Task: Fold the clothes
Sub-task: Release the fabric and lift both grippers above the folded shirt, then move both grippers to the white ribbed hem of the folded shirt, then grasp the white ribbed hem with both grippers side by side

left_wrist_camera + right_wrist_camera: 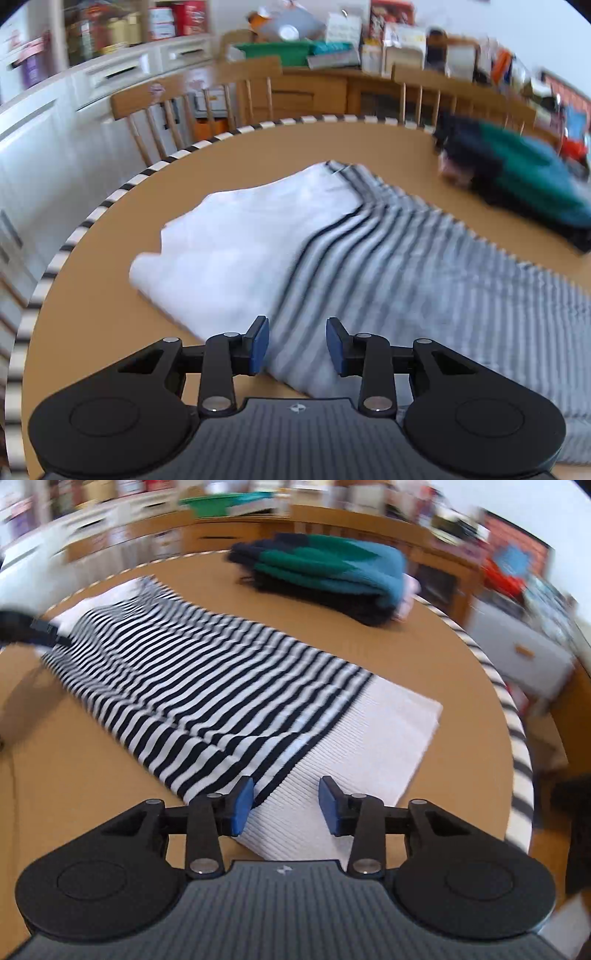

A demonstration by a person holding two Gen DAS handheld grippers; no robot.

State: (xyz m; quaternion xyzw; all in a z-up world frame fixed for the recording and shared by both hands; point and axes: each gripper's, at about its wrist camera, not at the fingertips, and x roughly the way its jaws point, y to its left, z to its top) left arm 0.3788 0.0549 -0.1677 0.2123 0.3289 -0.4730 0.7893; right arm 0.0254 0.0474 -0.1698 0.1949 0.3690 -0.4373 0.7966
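Left hand-held gripper (297, 345): seen open, nothing held; pads apart over the near edge of the striped sweater (406, 266), at its white band (236, 251) end.
Striped sweater: laid flat on the counter (110, 325), already folded into a long narrow strip; sleeves judged tucked in, not seen for sure.
Stage: lengthwise folds judged done; crosswise fold (end over end) judged left; then prob. stacking.
Right hand-held gripper (286, 801): seen open, empty; pads apart over the sweater's other white hem (373, 734) corner, contact w/ cloth can't be told.
Folded pile (332, 572): teal/green/dark knits stacked beyond the sweater, well apart from it; counted as finished items.
Left to do: both ends to be gripped, strip to be folded over.
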